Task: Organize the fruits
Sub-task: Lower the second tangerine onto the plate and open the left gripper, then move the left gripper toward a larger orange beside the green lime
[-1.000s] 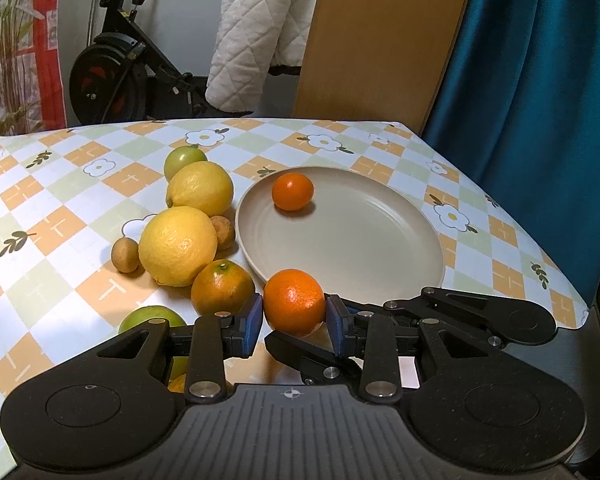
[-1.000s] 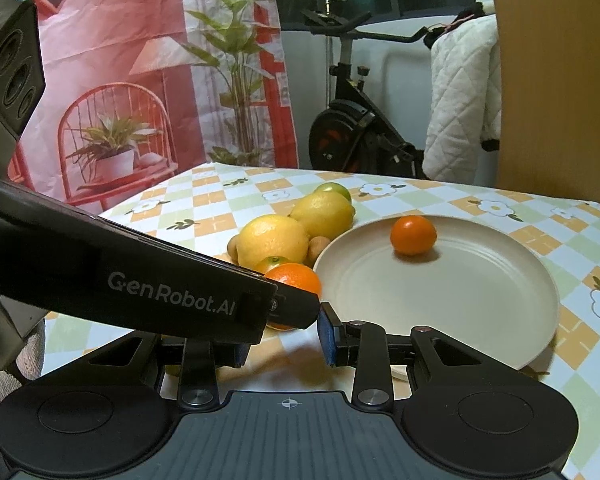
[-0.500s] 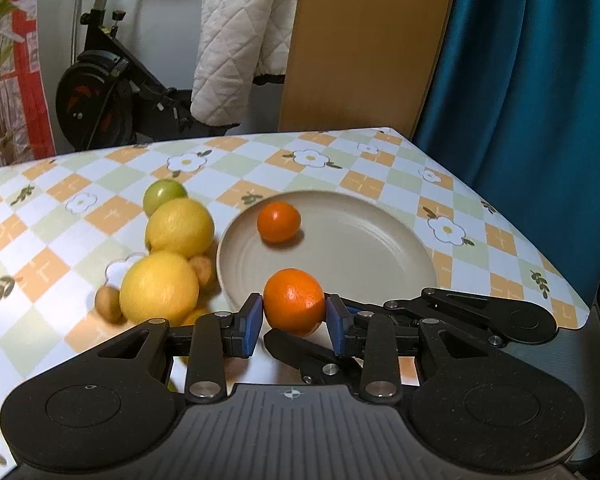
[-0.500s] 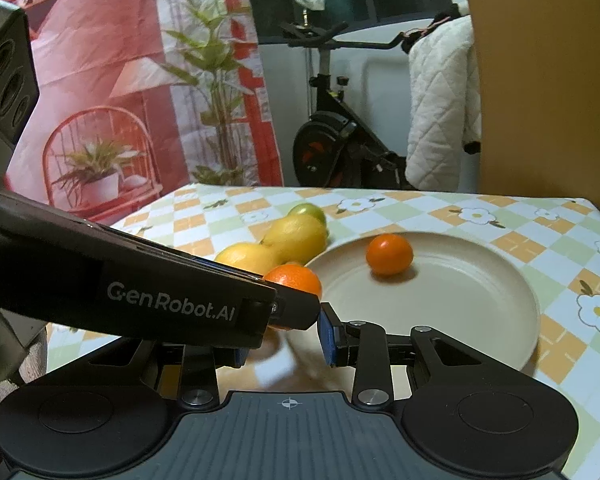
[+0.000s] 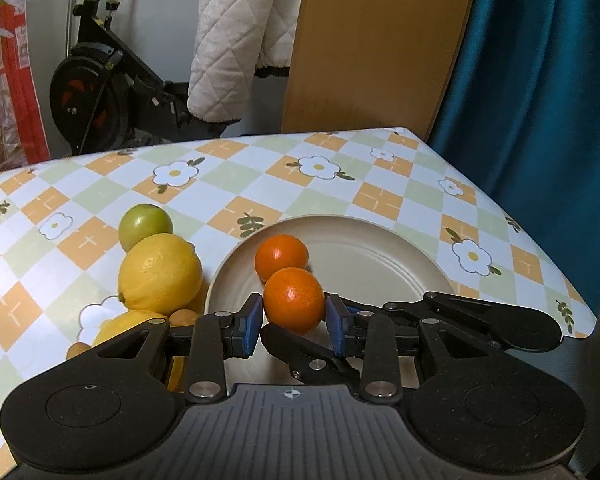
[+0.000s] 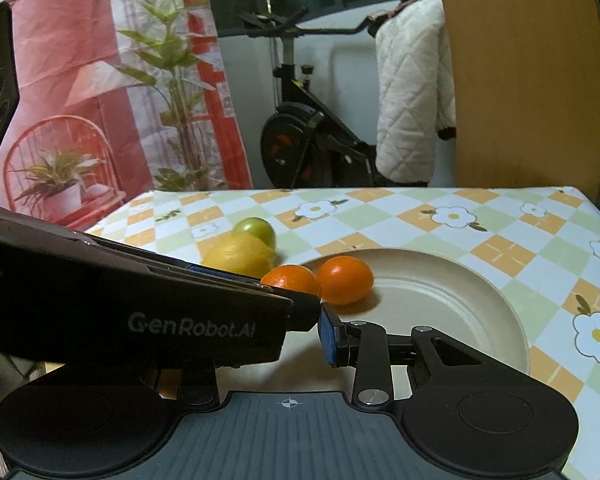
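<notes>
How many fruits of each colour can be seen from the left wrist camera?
Orange: 2, the held orange between the jaws of the left gripper, and the plate orange.
Yellow: 2, the far lemon and the near lemon.
Green: 1, the green fruit.
Brown: 2, the small brown fruit and the edge brown fruit.
Total: 7 visible; the gripper may hide more.

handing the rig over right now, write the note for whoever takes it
Left gripper: shut on an orange, held over the near part of the plate.
Right gripper: shut, nothing seen in it, low beside the left one.
Done: one small orange lies on the plate.
Left: set the held orange down, then move the two lemons, the green fruit and the small brown fruits, all on the cloth left of the plate.
</notes>
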The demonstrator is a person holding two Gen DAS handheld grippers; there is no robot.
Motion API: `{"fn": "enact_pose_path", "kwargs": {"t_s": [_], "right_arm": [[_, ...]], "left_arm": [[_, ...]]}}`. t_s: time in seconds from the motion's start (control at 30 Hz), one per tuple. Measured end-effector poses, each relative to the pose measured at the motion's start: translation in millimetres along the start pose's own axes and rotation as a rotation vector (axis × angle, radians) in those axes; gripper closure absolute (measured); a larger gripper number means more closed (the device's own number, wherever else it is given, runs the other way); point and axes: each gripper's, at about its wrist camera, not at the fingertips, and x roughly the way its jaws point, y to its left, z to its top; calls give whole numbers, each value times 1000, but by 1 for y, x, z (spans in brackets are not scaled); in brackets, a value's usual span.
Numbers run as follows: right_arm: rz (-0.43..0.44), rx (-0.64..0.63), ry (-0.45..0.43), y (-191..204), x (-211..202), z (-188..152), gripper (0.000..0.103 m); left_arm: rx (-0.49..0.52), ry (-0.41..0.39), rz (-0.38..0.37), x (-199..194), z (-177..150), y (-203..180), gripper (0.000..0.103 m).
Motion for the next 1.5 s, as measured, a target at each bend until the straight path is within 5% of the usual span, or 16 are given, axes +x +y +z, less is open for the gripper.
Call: {"fn": "enact_pose_path", "kwargs": {"t_s": [0.23,0.63,0.8,1.5], "right_arm": [[-49,17,79,1,23,3,72],[-99,7,87,2,32,3,72],[-118,12,76,0,24,3,65],[-105,15,-30,3,-40,-4,65]], "left_arm": [[-21,29,7,18,1,6,67],[-38,28,-3,25,1,9,66],[-41,15,11,18,3,11,65],[-16,-49,10,-45,-5,10,65]]}}
